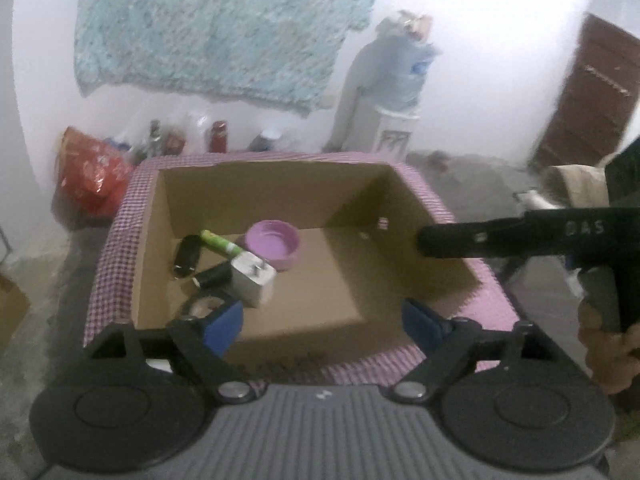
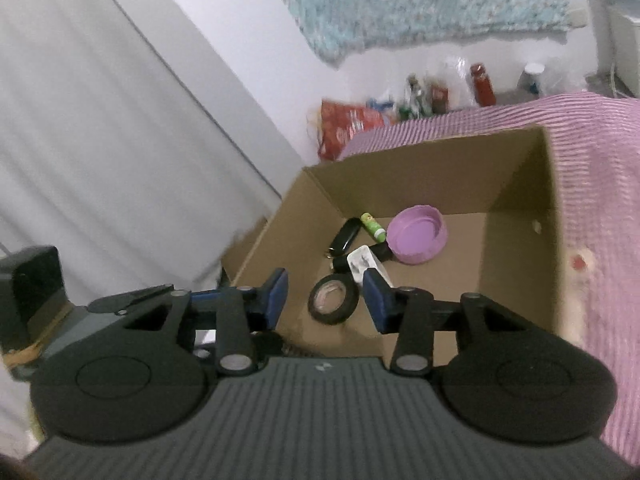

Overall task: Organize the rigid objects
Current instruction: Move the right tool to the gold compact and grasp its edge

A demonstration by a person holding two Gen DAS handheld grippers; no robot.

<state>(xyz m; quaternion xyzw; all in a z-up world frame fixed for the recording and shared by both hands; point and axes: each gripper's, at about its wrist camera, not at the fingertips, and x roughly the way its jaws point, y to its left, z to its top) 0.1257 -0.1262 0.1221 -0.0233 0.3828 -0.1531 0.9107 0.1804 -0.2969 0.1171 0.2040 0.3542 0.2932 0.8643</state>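
The left tool (image 1: pixel 322 322) is hanging over the near edge of the cardboard box (image 1: pixel 280 184), its blue pads wide apart and holding nothing. The right tool (image 2: pixel 326 300) is partly apart and holding nothing too; its side is showing the letters "DAS". Sitting in the box are a purple lid (image 1: pixel 273 243), a white charger (image 1: pixel 253 283), a green tube (image 1: pixel 219 241), a black tape roll (image 2: pixel 334 299) and a black key fob (image 2: pixel 345 234).

Tape roll (image 1: pixel 203 305) partly hidden behind left pad in left wrist view. Bottles by wall (image 2: pixel 444 88) too blurred to ID. Right gripper (image 1: pixel 500 240) cut off at frame edge, jaws unseen there. Charger (image 2: pixel 366 266) hid part of a black item.
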